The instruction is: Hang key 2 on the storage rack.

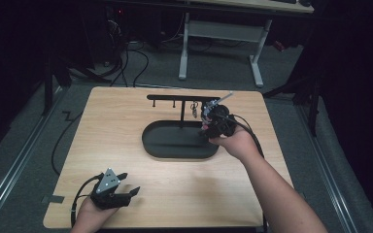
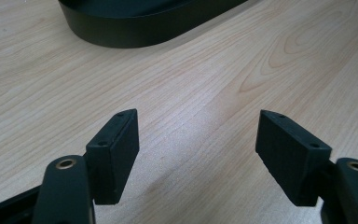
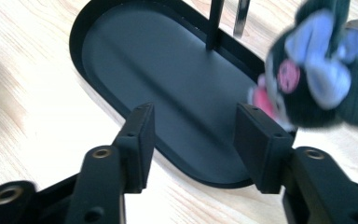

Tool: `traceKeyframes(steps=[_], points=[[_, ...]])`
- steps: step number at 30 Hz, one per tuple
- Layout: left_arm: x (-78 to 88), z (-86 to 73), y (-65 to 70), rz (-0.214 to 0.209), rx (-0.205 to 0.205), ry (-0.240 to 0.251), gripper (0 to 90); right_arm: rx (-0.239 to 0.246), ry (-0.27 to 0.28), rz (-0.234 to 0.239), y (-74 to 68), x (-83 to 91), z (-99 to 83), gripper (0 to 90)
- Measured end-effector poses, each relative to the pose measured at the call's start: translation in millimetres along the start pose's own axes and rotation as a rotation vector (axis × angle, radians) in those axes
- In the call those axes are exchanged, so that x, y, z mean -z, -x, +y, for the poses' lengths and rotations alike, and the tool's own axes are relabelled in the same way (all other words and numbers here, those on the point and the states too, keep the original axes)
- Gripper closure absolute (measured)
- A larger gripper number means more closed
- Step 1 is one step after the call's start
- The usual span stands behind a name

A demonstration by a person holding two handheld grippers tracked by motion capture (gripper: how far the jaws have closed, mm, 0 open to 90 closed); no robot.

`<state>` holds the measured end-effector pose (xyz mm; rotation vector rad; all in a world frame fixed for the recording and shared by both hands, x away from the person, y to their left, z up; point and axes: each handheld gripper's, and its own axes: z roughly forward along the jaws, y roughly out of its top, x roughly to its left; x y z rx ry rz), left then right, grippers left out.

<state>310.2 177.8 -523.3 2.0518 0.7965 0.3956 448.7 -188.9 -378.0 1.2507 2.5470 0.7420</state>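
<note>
Right gripper (image 3: 193, 140) hovers over the tray (image 3: 121, 51), jaws apart and empty, the plush toy (image 3: 317, 74) just right of its tips; left gripper (image 2: 196, 154) idles wide open; next, probably closing on the toy.

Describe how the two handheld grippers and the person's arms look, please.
Both grippers are black. The left gripper carries a grey three-cornered plate and trails a black cable. Its jaws end in flat rectangular black pads with small screw holes and brass-coloured pivots. The right gripper looks alike. Forearms are bare, no sleeves.
</note>
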Motion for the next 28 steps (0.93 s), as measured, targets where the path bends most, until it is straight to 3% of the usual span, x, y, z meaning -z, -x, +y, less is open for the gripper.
traceKeyframes(steps=[9, 12, 14, 18, 22, 25, 28], points=[[-0.5, 0.6, 1.3, -0.01, 0.011, 0.004, 30.8, -0.047, 0.152, -0.009, -4.6, -7.5, -59.8, 39.2], [-0.4, 0.2, 0.9, -0.017, 0.017, 0.004, 30.8, -0.023, 0.185, -0.038, -8.2, -11.2, -82.0, 38.0], [-0.6, 0.2, 0.9, -0.022, 0.025, 0.012, 30.8, -0.032, 0.207, -0.036, -9.9, -13.8, -96.3, 36.3], [-3.1, 2.6, 2.3, -0.034, 0.024, 0.014, 30.8, -0.02, 0.289, -0.081, -11.2, -19.4, -133.3, 32.0], [-8.9, 6.7, 3.9, -0.041, 0.015, 0.012, 30.8, -0.106, 0.37, -0.103, -12.5, -26.4, -180.1, 27.1], [-12.5, 9.0, 6.4, -0.048, 0.008, 0.013, 30.8, -0.124, 0.413, -0.15, -16.7, -26.3, -205.3, 22.7], [-13.5, 11.0, 9.3, -0.053, 0.001, 0.016, 30.7, -0.146, 0.44, -0.167, -18.3, -21.0, -221.4, 21.2]])
